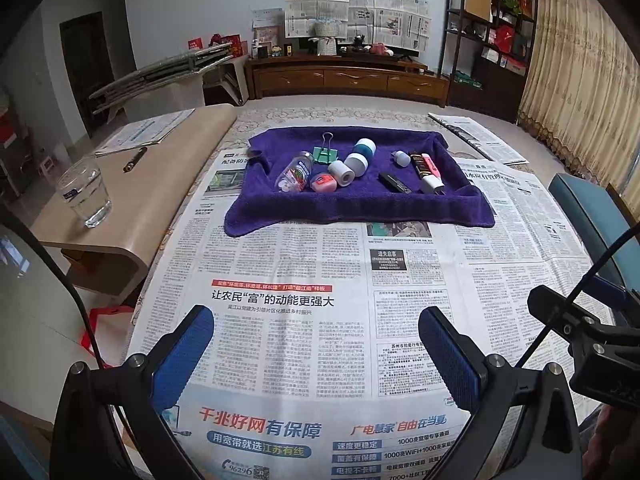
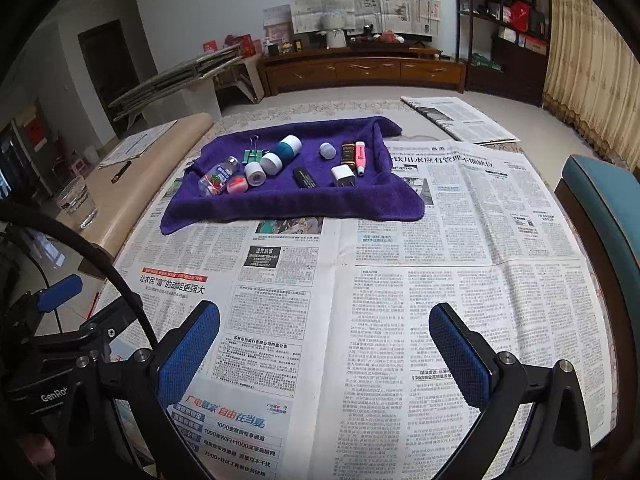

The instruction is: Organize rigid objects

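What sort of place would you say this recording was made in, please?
Most likely a home living room. A long wooden TV cabinet stands against the far wall, patterned curtains hang at the side, and a shelf unit holds boxes and plants. The work surface is a newspaper-covered table.

Home living room: long wooden cabinet [image 1: 348,76] with drawers against far wall, ornaments on top; dark open shelves [image 1: 490,28] stocked with boxes and plants; patterned curtain [image 1: 580,80]; low beige side table [image 1: 132,188] bearing drinking glass [image 1: 84,192]; newspaper-covered table [image 1: 320,320].
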